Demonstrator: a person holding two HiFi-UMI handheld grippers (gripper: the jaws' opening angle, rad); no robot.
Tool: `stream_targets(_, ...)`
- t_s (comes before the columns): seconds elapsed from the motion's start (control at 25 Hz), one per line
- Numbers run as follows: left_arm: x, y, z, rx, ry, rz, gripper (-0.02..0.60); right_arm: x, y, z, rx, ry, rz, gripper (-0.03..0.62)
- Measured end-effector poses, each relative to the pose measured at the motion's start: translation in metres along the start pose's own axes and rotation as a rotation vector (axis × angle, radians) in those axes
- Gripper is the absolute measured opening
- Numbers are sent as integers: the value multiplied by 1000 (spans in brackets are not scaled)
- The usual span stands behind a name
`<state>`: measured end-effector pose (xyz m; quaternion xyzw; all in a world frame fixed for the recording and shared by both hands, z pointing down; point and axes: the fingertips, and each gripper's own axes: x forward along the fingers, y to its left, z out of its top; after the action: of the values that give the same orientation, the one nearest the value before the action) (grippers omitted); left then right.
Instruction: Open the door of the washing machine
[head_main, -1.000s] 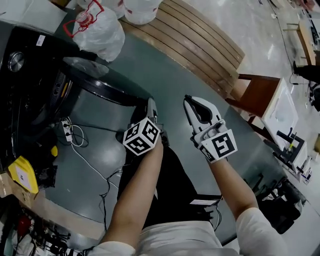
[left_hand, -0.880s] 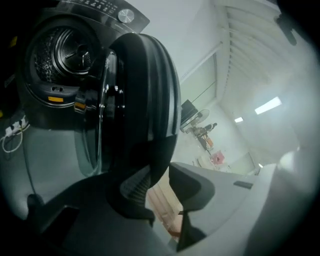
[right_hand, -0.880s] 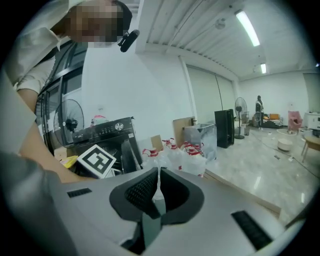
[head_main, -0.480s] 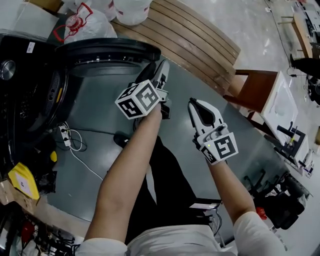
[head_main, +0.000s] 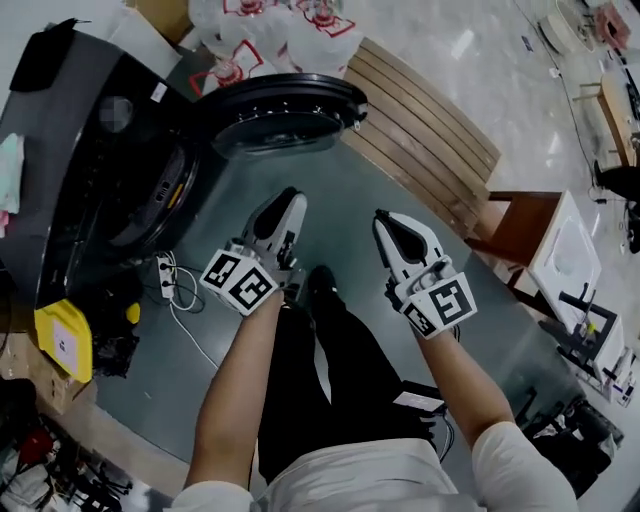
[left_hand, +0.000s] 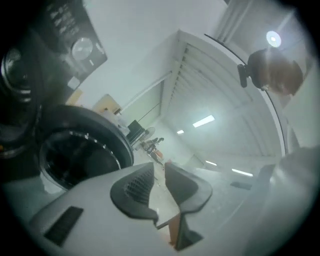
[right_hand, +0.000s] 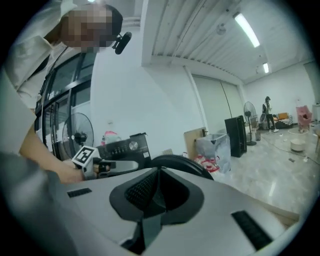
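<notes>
The black washing machine (head_main: 110, 170) stands at the left of the head view. Its round door (head_main: 285, 115) is swung out and stands wide open; the left gripper view shows its dark glass (left_hand: 82, 150). My left gripper (head_main: 285, 200) is clear of the door, below its rim. Its jaws (left_hand: 159, 172) are closing, a narrow gap remains, and nothing is between them. My right gripper (head_main: 390, 222) hovers to the right with its pads together and empty (right_hand: 156, 185). The right gripper view catches the door's rim (right_hand: 180, 162) and the control panel (right_hand: 122, 145).
White plastic bags (head_main: 300, 20) sit behind the door. A slatted wooden bench (head_main: 430, 130) runs along the back right, with a brown table (head_main: 520, 215) beyond it. A power strip with white cables (head_main: 170, 275) and a yellow box (head_main: 62, 340) lie on the floor at the left.
The door has swung from partly open to wide open. My left gripper went up to the door's rim, then let go and drew back. The right gripper rose slightly.
</notes>
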<state>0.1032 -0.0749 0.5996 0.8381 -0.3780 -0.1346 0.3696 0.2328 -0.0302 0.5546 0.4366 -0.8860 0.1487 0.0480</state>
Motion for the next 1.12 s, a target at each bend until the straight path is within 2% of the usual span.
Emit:
stream_targets(0.08, -35, -18, 36, 130, 2, 32, 51, -4, 19, 41, -21, -58, 11, 40)
stream_targets(0.16, -69, -42, 79, 307, -8, 89, 28, -10, 37, 84, -67, -119, 29, 38)
stream_targets(0.28, -119, -87, 158, 581, -87, 201, 11, -20, 57, 151, -140, -200, 66, 38)
stream_targets(0.36, -156, -119, 203, 683, -137, 267, 9, -33, 66, 192, -175, -241, 75, 38)
stream_targets(0.52, -227, -168, 258, 770, -200, 374, 9, -64, 83, 252, -202, -323, 83, 38)
stream_targets(0.72, -290, -204, 271, 814, -256, 459, 9, -100, 97, 282, -275, -368, 46, 38)
stream_targets(0.88, -328, -230, 266, 846, -262, 467, 9, -136, 112, 276, -262, -361, -18, 38)
stream_targets(1.12, -379, -244, 270, 854, -297, 411, 9, -171, 163, 275, -305, -367, -82, 38)
